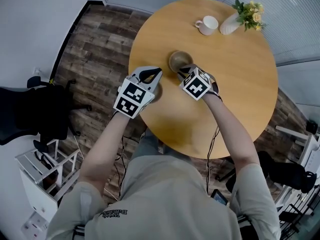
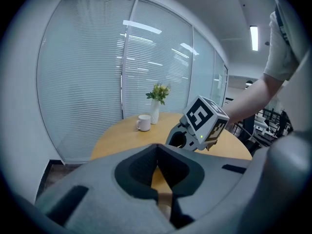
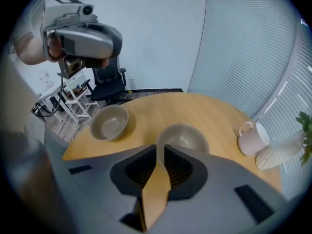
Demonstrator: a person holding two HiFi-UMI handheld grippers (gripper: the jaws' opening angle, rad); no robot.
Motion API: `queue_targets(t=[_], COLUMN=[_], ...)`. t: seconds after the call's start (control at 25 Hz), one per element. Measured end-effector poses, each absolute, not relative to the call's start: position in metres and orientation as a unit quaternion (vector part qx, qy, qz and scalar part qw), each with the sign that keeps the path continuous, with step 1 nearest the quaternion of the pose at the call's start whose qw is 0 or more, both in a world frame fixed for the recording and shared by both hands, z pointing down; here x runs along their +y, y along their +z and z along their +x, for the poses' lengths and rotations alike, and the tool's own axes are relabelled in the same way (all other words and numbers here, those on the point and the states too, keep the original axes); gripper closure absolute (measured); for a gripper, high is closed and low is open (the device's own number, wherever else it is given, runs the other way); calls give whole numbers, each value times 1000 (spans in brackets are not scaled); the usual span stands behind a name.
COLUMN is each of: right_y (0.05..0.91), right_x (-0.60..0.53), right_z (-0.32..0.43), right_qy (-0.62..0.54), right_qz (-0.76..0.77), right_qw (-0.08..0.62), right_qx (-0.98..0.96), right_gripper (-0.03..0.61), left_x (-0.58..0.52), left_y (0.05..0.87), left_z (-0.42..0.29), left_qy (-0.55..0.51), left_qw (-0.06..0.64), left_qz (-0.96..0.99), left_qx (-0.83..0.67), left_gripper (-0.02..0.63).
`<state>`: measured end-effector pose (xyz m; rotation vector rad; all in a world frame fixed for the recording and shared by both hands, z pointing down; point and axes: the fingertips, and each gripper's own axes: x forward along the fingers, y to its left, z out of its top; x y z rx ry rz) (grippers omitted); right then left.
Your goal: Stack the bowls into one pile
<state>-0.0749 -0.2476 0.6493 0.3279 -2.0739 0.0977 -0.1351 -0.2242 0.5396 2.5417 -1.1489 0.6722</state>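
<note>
Right hand-held gripper [image 3: 160,151]: pinched on the near rim of the held bowl [image 3: 184,136], with the wall between the jaws.
Left hand-held gripper [image 2: 157,149]: jaws pressed together, nothing in them. It hangs above the second bowl [image 3: 109,122].
Bowl places: both upright mid-table [image 1: 240,84], near each other but apart, not nested. You can't tell if the held one is off the wood.
Handling: looks like glazed ceramic, so expect it to be stiff, fairly weighty, slick and chippable. A one-sided rim pinch will likely let it tip, so keep it level and land it softly in the second bowl.
Hold point: the rim wall, one jaw inside and one outside, as you have it.
Shape/finish: round, deep, beige-grey, smooth with a slight sheen.
Table: round, wood-grain, matt.
Other: mug [image 1: 207,25] and vase [image 1: 230,24] on the far side, well apart from the bowls.
</note>
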Motion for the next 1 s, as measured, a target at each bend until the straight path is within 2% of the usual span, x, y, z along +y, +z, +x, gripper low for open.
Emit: queue_targets(t=[0.24, 1.0], right_y=[601, 382], right_x=[-262, -239], right_z=[-71, -34], right_qy=[36, 25], right_qz=[196, 362], right_qw=[446, 171], right_qx=[-872, -916], right_gripper=[545, 545], left_x=[-225, -204], left_y=[514, 366], left_z=[-140, -149], left_qy=[223, 146], left_qw=[114, -5], left_qz=[881, 889], left_qx=[-402, -433], left_gripper=[592, 592])
